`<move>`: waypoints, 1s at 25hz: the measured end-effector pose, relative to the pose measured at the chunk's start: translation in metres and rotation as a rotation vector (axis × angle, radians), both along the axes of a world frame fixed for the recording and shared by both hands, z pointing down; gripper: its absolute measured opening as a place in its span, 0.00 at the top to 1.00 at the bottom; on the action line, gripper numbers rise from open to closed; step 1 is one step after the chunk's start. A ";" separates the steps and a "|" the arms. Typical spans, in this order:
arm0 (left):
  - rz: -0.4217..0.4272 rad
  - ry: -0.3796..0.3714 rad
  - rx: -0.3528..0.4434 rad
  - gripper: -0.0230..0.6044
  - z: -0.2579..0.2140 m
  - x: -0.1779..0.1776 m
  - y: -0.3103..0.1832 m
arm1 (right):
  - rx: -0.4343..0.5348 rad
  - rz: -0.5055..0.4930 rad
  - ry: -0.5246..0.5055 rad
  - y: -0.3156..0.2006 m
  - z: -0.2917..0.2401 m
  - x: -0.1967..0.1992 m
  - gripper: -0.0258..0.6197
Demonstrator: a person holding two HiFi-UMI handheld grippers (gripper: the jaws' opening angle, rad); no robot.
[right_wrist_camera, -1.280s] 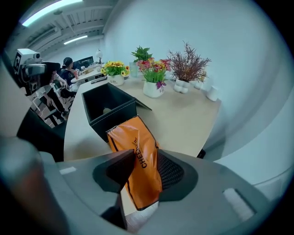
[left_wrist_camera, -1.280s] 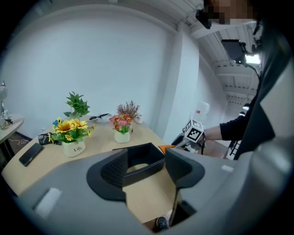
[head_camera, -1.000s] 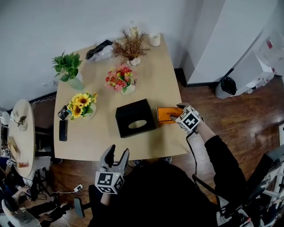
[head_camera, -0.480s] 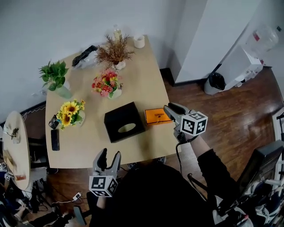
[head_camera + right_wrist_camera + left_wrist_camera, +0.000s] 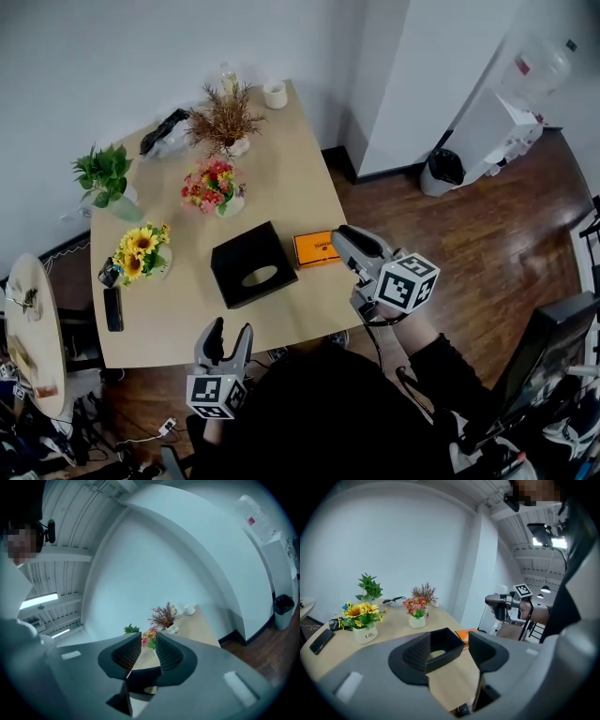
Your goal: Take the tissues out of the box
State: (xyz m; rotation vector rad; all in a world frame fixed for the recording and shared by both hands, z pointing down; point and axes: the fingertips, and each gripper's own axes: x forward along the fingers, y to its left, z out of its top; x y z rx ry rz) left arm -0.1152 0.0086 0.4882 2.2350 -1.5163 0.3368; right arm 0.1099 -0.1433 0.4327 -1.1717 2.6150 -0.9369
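A black tissue box (image 5: 251, 265) with an oval top opening lies near the middle of the wooden table (image 5: 300, 178); pale tissue shows in the opening. My right gripper (image 5: 342, 234) hangs above the table's right front corner, beside an orange packet (image 5: 317, 248), shut and holding nothing. My left gripper (image 5: 230, 330) waits below the table's front edge, open and empty. In the left gripper view the box (image 5: 443, 644) shows beyond the spread jaws and the right gripper (image 5: 499, 604) is raised at the right. In the right gripper view the jaws (image 5: 148, 644) stand nearly together above the box (image 5: 143, 686).
On the table stand sunflowers (image 5: 141, 251), pink flowers (image 5: 213, 183), a green plant (image 5: 103, 173), a dried bouquet (image 5: 223, 117), a white cup (image 5: 275, 94), a dark bag (image 5: 166, 131) and a phone (image 5: 113, 308). A bin (image 5: 441, 169) stands on the wood floor to the right.
My right gripper has drawn back from the orange packet toward the table's corner, lifted, and its jaws have closed. The left gripper has stayed below the front edge.
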 end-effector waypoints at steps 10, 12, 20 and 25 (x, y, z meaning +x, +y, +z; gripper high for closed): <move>-0.009 0.000 -0.003 0.58 -0.001 -0.004 0.003 | 0.131 -0.138 0.134 0.027 -0.017 -0.041 0.81; -0.011 -0.001 -0.005 0.58 -0.001 -0.004 0.003 | 0.128 -0.148 0.136 0.029 -0.014 -0.045 0.82; -0.017 -0.003 -0.010 0.59 0.001 -0.008 0.003 | 0.119 -0.157 0.136 0.029 -0.008 -0.050 0.82; -0.018 -0.003 -0.012 0.59 0.002 -0.007 0.004 | 0.115 -0.156 0.142 0.030 -0.007 -0.049 0.83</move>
